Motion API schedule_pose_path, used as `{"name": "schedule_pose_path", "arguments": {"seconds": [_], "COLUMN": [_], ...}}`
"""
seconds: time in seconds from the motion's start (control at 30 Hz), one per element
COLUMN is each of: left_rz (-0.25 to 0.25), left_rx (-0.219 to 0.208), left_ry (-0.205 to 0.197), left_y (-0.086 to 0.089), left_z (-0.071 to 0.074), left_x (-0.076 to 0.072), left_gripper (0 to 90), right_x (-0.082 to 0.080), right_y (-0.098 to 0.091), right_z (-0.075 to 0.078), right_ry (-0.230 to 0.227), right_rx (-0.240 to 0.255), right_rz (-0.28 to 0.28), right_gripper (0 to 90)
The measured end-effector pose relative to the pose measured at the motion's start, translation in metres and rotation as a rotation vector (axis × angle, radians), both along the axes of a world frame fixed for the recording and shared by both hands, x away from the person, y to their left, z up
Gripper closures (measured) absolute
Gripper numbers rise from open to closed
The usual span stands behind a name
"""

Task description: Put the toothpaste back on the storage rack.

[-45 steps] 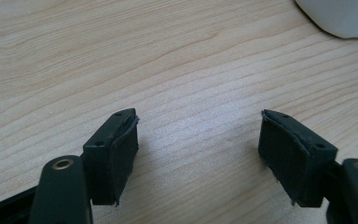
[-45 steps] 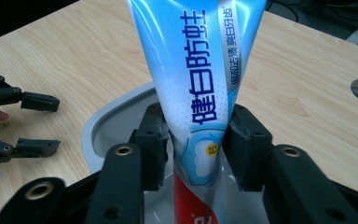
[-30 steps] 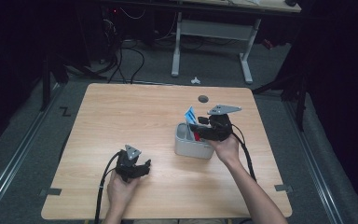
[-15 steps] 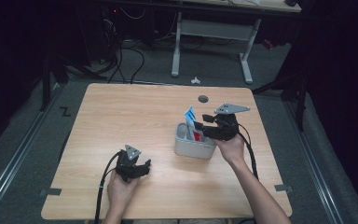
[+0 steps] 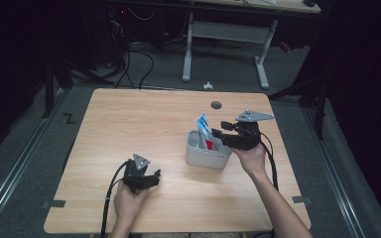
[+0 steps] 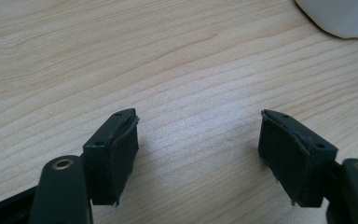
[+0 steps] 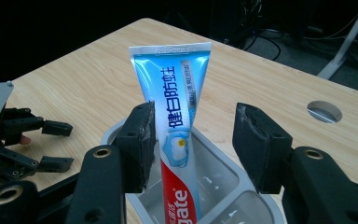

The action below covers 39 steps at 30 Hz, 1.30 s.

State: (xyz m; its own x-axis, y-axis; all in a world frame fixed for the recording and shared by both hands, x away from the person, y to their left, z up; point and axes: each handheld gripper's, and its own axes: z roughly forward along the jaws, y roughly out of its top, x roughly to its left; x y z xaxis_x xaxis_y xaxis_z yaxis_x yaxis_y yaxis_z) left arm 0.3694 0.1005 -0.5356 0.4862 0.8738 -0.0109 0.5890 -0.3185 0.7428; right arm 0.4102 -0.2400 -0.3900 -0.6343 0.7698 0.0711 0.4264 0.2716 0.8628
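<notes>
Toothpaste tube (image 7: 179,121) stands between tool (image 7: 193,140) jaws.

Toothpaste tube (image 7: 179,116): blue upper body with white Chinese lettering, red lower part with white "gate" print, flat crimped end on top. Stands near upright, cap end down inside a grey plastic bin (image 5: 198,157), leaning slightly toward the far edge of the table in the high view (image 5: 204,127). Its top sticks out well above the rim.

Bin (image 7: 223,177): rounded rectangular, light grey, open top, with an inner divider. Sits upright on the wooden tabletop, right of centre. Something red shows inside it in the high view beside the tube.
</notes>
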Motion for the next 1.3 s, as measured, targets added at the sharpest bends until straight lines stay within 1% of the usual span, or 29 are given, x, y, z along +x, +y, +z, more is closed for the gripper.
{"name": "schedule_pose_path", "arguments": {"seconds": [0.23, 0.47, 0.7, 0.8, 0.9, 1.3], "left_rz": [0.0, 0.0, 0.001, 0.001, 0.001, 0.001], "left_rx": [0.0, 0.0, 0.0, 0.0, 0.0, 0.0], "left_ry": [0.0, 0.0, 0.0, 0.001, 0.001, 0.001], "left_y": [0.0, 0.0, 0.0, 0.0, 0.0, 0.0], "left_z": [0.0, 0.0, 0.0, 0.0, 0.0, 0.0], "left_x": [0.0, 0.0, 0.0, 0.0, 0.0, 0.0], "left_gripper": [29.0, 29.0, 29.0, 29.0, 29.0, 29.1], "right_x": [-0.004, -0.009, -0.015, -0.021, -0.024, -0.03], "right_y": [-0.007, -0.013, -0.019, -0.022, -0.025, -0.04], "right_z": [0.002, 0.004, 0.006, 0.008, 0.009, 0.009], "right_ry": [-0.005, -0.011, -0.011, -0.021, -0.021, -0.027], "right_rx": [0.012, 0.013, 0.042, 0.05, 0.053, 0.086], "right_rz": [-0.009, -0.009, -0.018, -0.015, -0.018, -0.039], "right_gripper": [49.5, 49.6, 49.7, 49.7, 49.8, 49.8]}}
